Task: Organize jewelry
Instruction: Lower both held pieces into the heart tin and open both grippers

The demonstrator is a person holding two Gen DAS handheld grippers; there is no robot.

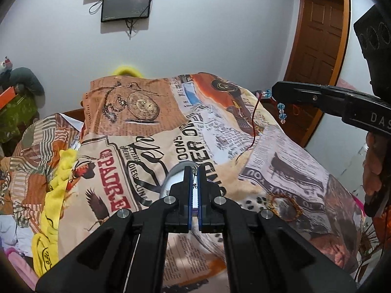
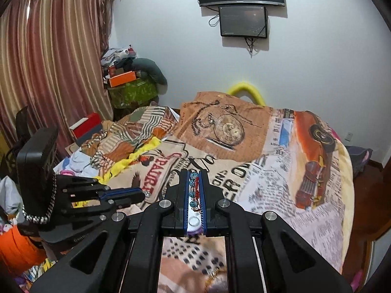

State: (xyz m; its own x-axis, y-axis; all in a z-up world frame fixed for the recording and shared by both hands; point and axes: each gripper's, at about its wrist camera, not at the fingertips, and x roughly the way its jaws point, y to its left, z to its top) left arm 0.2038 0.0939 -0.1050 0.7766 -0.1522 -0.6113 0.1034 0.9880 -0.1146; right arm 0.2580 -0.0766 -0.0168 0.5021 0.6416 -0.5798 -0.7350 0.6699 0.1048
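Both grippers are busy: my left gripper (image 1: 194,171) fingers are pinched on a thin silver chain (image 1: 195,180), right gripper (image 2: 194,178) clamped on the blue-bead bracelet (image 2: 193,187), held above the bed (image 1: 281,151), probably to keep them untangled.

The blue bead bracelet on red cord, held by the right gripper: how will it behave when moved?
Probably floppy: in the left wrist view the bracelet hangs below the right gripper, its red cord trailing loosely to the blanket. Likely light. The round beads may slip between the pads, so it could swing or snag.
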